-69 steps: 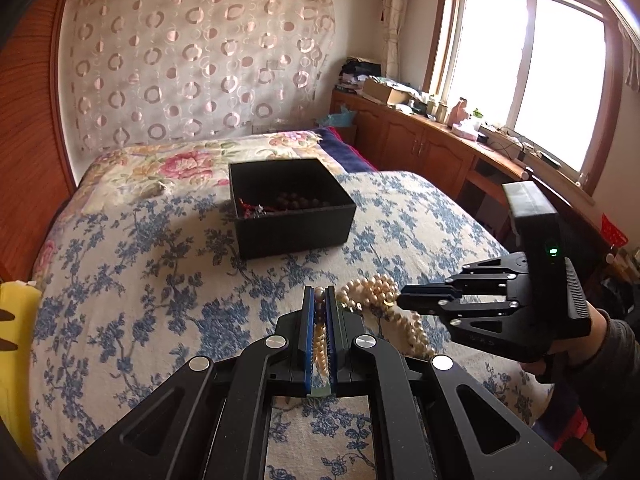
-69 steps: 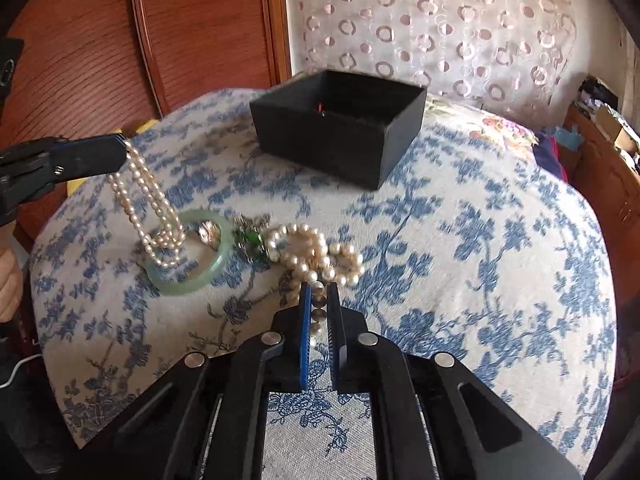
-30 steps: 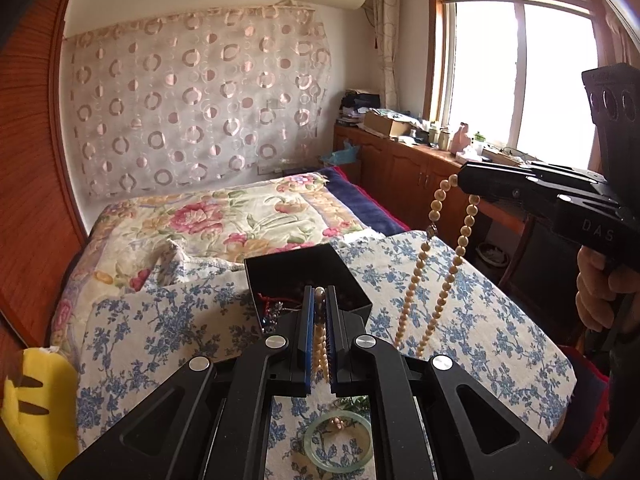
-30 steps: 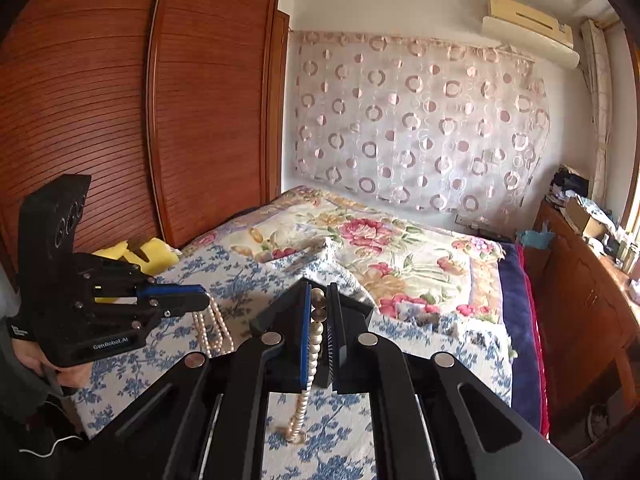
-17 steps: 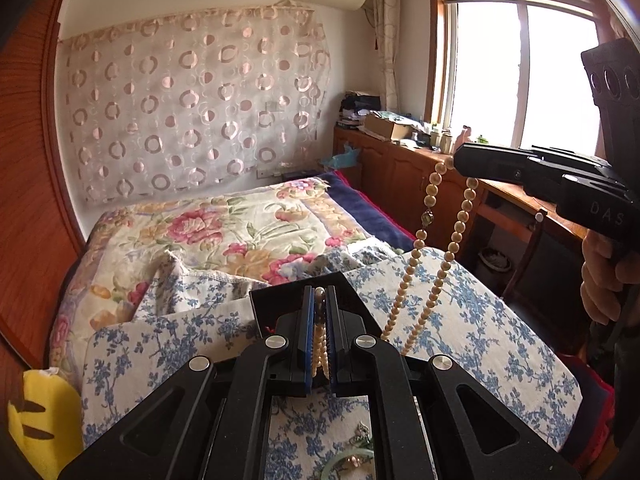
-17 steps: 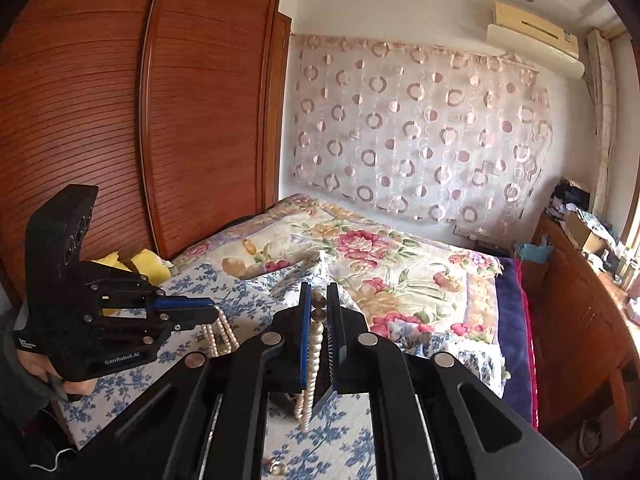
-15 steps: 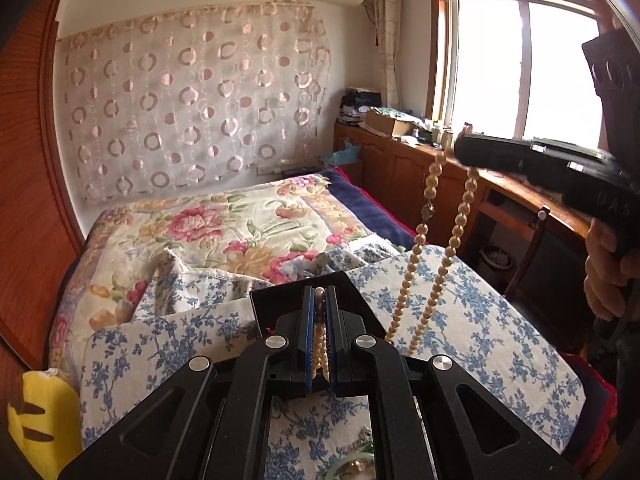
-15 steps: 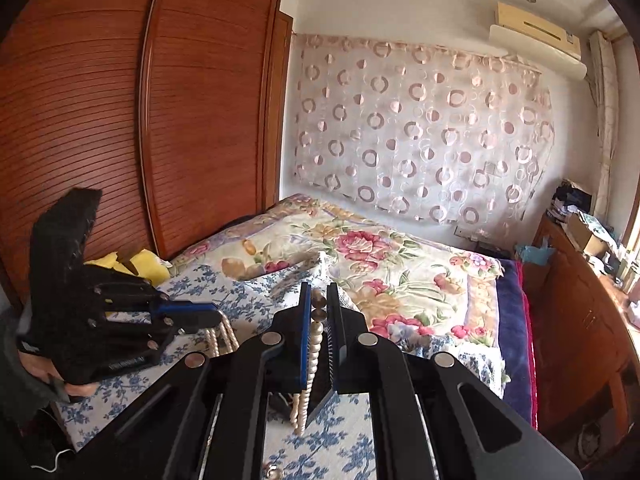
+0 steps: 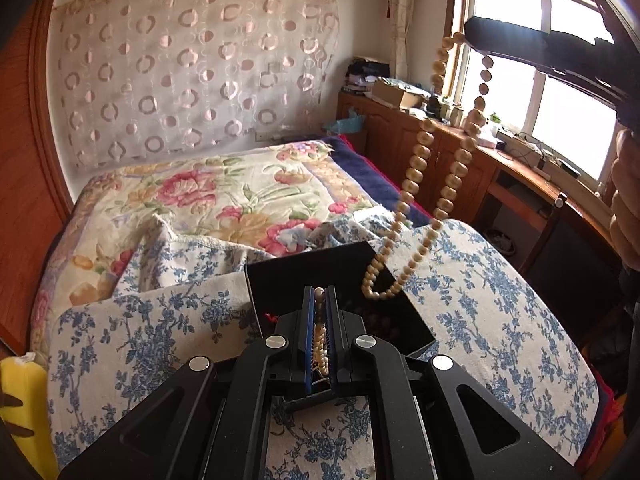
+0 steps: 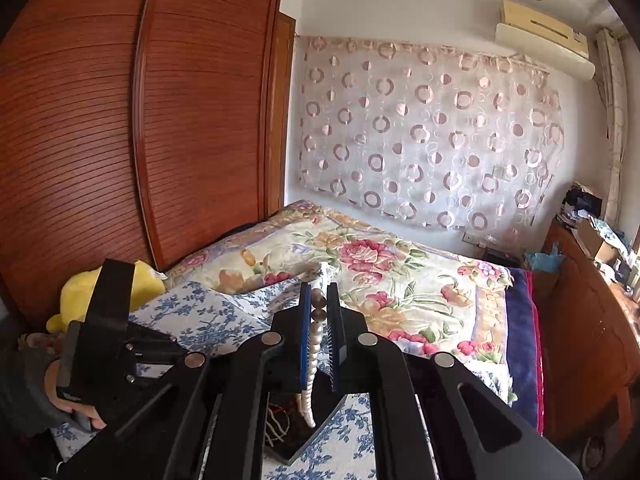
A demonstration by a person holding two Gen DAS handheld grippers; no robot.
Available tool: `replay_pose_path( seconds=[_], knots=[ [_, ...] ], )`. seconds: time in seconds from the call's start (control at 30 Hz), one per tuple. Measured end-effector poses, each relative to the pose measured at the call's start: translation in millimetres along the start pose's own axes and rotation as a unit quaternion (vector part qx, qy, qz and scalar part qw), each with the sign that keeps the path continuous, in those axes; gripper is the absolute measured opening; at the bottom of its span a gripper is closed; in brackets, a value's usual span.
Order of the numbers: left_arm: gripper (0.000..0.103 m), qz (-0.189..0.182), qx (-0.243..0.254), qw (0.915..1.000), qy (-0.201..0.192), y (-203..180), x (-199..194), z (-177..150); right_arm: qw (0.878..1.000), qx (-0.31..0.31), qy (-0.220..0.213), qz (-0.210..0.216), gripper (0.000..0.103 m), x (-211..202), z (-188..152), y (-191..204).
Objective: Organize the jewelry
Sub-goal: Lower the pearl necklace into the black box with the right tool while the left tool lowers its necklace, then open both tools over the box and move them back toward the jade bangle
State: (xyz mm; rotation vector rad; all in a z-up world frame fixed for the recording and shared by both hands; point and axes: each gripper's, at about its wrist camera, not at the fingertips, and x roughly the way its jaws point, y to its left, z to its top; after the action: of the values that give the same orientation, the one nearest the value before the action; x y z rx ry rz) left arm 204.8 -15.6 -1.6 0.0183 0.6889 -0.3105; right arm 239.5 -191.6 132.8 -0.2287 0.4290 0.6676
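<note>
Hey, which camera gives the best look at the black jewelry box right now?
The left wrist view: the black box sits open on the blue-flowered bedspread, its rim and dark interior visible, with the pearl necklace dangling above it. The right wrist view shows only a corner of it beneath the gripper's fingers.

The left gripper (image 9: 319, 300) is matte black plastic with angular linkage arms, round silver screws and blue ribbed inner pads (image 9: 307, 344). The right gripper (image 10: 319, 300) matches, with blue-lined pads (image 10: 305, 336). Bare fingers (image 9: 622, 200) and a dark grey sleeve (image 10: 22, 392) show.
</note>
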Motion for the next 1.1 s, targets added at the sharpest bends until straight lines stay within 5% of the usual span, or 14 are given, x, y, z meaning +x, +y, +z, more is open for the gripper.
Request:
replay_pose_path(
  seconds=[0.5,1.1],
  knots=[
    [0.004,0.011,0.006,0.9998,0.012,-3.7,14.5,-15.5,0.994,0.005,0.107,0.009,0.009,90.8,-60.2,-1.9],
    [0.005,0.022,0.007,0.9996,0.016,-4.2,6.1,-25.0,0.991,0.033,0.127,0.014,0.01,102.1,-91.9,-2.0]
  ],
)
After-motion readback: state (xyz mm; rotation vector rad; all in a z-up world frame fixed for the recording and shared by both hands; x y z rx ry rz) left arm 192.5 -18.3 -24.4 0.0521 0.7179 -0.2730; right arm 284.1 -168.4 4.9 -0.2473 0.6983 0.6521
